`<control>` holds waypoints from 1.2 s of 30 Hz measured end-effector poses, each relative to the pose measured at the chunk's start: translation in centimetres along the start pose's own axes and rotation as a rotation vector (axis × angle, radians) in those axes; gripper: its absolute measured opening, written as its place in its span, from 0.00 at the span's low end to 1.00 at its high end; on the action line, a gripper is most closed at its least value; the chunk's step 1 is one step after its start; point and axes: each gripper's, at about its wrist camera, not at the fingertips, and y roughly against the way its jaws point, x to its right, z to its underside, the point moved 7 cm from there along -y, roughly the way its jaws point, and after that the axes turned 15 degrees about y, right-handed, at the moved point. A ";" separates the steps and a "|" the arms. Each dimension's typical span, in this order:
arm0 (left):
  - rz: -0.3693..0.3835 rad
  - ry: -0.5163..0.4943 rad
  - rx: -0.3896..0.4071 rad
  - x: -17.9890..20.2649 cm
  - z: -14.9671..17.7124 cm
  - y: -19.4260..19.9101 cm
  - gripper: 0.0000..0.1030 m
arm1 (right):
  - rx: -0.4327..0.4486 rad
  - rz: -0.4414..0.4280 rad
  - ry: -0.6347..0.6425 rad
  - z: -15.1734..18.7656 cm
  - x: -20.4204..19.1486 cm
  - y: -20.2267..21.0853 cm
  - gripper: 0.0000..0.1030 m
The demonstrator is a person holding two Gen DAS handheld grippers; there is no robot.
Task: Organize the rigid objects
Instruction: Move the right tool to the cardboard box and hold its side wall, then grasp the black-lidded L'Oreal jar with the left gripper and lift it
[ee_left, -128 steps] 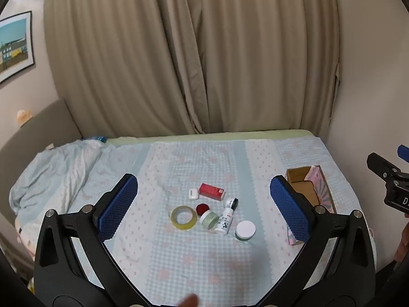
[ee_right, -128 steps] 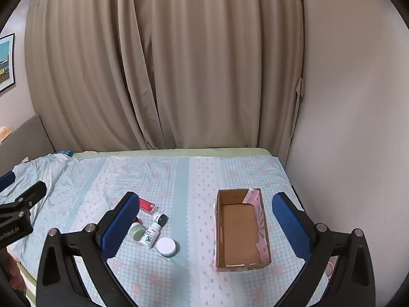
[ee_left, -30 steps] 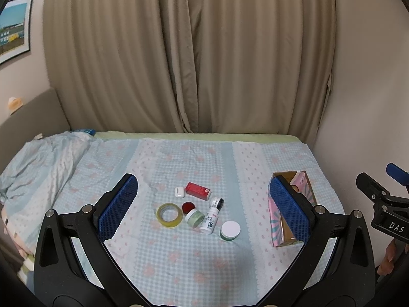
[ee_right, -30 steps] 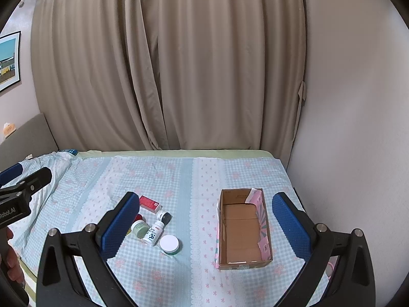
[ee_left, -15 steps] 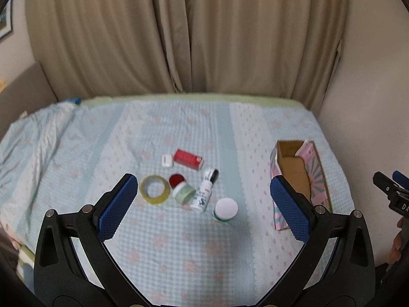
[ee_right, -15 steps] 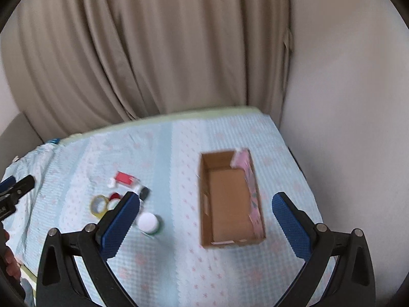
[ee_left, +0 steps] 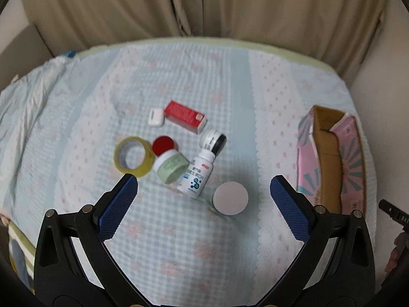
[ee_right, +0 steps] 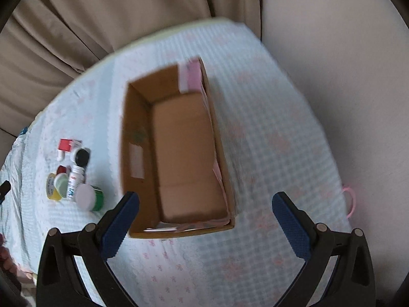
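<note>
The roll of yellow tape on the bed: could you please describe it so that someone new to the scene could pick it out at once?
On the bed's light blue patterned sheet lies a small cluster of toiletries, left of the open cardboard box. The roll of yellow tape lies flat at the cluster's left edge, beside the pale green jar. It is the only open ring there, with the sheet showing through its middle.

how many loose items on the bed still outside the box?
7, all clustered left of the empty cardboard box: white case, red box, tape roll, red-lidded item, green jar, white bottle, white-lidded jar. Smaller ones could be hidden.
</note>
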 end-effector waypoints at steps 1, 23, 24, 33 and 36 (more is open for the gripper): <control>-0.009 0.003 -0.013 0.1 0.2 -1.2 1.00 | -0.026 -0.018 -0.018 0.2 0.4 -1.3 1.00; -0.175 -0.211 -0.216 1.8 -1.6 -23.8 1.00 | -0.249 -0.160 -0.136 5.0 3.3 -11.3 0.22; -0.174 -0.238 -0.218 2.2 -1.8 -24.6 0.99 | -0.249 -0.157 -0.125 4.9 3.3 -11.1 0.22; -0.134 -0.310 -0.235 4.2 -2.3 -27.7 0.78 | -0.213 -0.184 -0.110 4.5 2.5 -11.1 0.22; -0.132 -0.320 -0.253 4.5 -1.8 -28.2 0.58 | -0.196 -0.204 -0.131 4.9 3.3 -11.2 0.23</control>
